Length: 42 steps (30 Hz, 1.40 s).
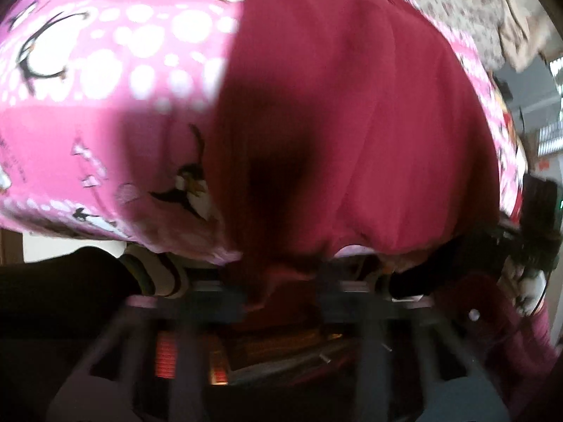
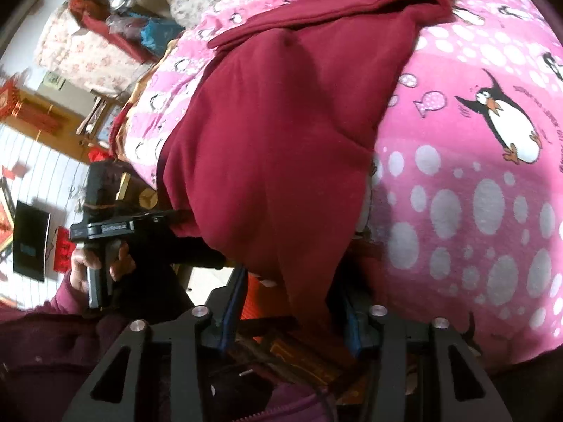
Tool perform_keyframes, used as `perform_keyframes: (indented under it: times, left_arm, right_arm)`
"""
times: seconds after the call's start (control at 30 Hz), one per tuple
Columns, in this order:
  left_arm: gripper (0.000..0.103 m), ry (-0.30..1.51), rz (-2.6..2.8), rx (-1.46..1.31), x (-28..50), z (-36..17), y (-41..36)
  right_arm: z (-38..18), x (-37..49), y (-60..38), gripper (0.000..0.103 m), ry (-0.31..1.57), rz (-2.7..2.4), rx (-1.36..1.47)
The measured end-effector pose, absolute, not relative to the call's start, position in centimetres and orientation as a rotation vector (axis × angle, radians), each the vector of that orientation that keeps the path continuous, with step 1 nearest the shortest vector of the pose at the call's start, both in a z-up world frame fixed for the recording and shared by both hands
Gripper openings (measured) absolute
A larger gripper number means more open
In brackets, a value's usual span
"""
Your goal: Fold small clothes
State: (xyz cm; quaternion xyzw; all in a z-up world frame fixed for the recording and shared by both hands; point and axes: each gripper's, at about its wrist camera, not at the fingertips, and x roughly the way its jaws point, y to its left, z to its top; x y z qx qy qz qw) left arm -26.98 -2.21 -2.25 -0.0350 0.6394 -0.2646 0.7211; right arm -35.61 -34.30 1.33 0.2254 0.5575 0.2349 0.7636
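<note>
A dark red garment point(image 1: 352, 123) lies on a pink penguin-print blanket point(image 1: 88, 70) and hangs over the blanket's near edge. My left gripper point(image 1: 281, 302) has the garment's lower hem between its fingers; the view is blurred. In the right wrist view the same garment point(image 2: 274, 123) runs down into my right gripper point(image 2: 292, 302), whose blue-padded fingers point(image 2: 230, 313) stand on either side of a bunched fold of cloth. The left gripper point(image 2: 105, 225) shows at the left of that view, held in a hand at the garment's other lower corner.
The pink blanket point(image 2: 475, 211) covers a bed. A floral-print quilt point(image 2: 91, 52) and bags lie beyond it on the left. A floral cloth point(image 1: 457, 3) lies at the far side. A white tiled floor point(image 2: 42, 161) shows at the left.
</note>
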Motion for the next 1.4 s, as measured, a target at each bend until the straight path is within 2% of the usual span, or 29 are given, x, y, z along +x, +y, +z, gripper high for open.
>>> perform_keyframes:
  times: [0.1,0.2,0.4,0.5,0.7,0.9,0.93,1.0,1.07,1.17,1.4]
  left_arm:
    - [0.010,1.378,-0.625,-0.084,-27.4,-1.1,-2.6]
    - [0.009,1.312,-0.680,-0.130,-28.0,1.5,-1.7]
    - [0.009,1.130,-0.768,-0.198,-29.0,8.4,1.1]
    - [0.007,1.075,-0.770,-0.250,-28.3,10.1,2.1]
    - [0.007,1.090,-0.754,-0.253,-25.9,9.3,0.7]
    - [0.007,1.190,-0.748,-0.238,-25.1,7.3,0.4]
    - [0.009,1.219,-0.738,-0.239,-25.0,6.7,0.4]
    - [0.020,1.274,-0.711,-0.244,-24.8,5.5,0.6]
    - [0.038,1.307,-0.677,-0.238,-24.8,4.6,0.7]
    - [0.054,1.332,-0.654,-0.210,-24.9,3.9,0.4]
    - [0.055,1.407,-0.593,-0.148,-24.7,1.7,-0.6]
  right_arm:
    - [0.7,-35.9,-34.0,0.019,1.221,0.535,0.520]
    - [1.6,-36.3,-33.8,0.014,1.178,0.585,0.564]
    - [4.9,-37.4,-32.6,0.013,1.055,0.714,0.645]
    - [6.7,-37.8,-32.9,0.013,0.962,0.776,0.722]
    - [7.7,-37.1,-34.4,0.013,0.844,0.805,0.858]
    - [7.3,-36.8,-34.6,0.013,0.892,0.785,0.812]
    - [7.1,-36.9,-34.6,0.013,0.904,0.776,0.801]
    - [6.4,-37.0,-35.5,0.013,0.912,0.761,0.819]
    - [5.6,-36.8,-35.8,0.013,0.918,0.744,0.853]
    - [5.3,-37.0,-35.7,0.013,0.928,0.747,0.862]
    - [4.5,-36.9,-34.9,0.013,0.993,0.729,0.841]
